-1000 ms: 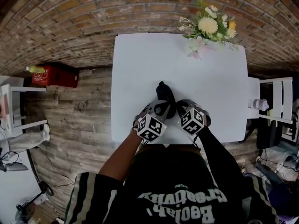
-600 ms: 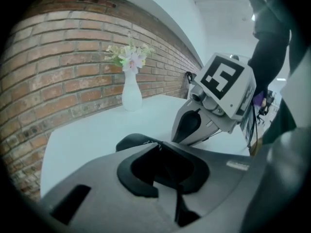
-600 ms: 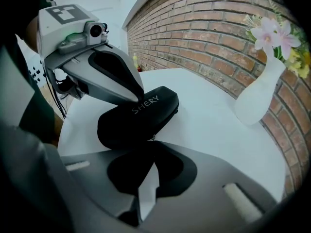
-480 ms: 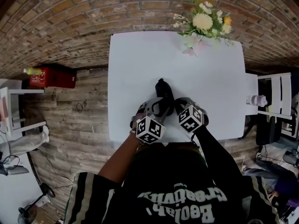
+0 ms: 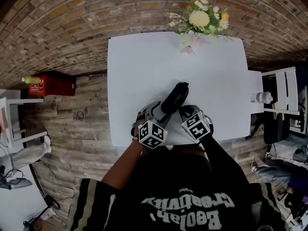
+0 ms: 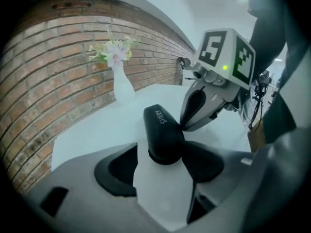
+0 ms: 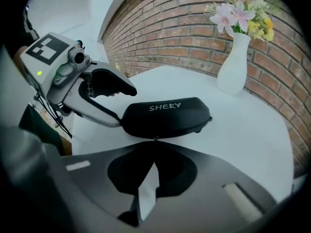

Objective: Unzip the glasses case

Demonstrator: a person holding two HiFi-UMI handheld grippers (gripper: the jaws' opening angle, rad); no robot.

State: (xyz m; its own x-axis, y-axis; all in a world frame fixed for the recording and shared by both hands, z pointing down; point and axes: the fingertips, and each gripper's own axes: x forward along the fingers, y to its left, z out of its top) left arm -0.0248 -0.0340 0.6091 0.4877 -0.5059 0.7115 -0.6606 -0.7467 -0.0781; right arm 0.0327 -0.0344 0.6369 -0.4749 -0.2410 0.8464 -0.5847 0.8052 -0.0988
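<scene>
One black, oval, hard-shell glasses case lies on the white tabletop. Its near end sits between the jaws of the left hand-held gripper, which have just been opening wide. The second, right hand-held gripper has its jaws together, tips at the case's zipped edge.

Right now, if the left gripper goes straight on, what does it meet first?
The glasses case: its near end sits between the jaws of the left gripper, which have just been opening, so contact would probably be immediate.

Glasses case lies on the table, vase behind it.
</scene>
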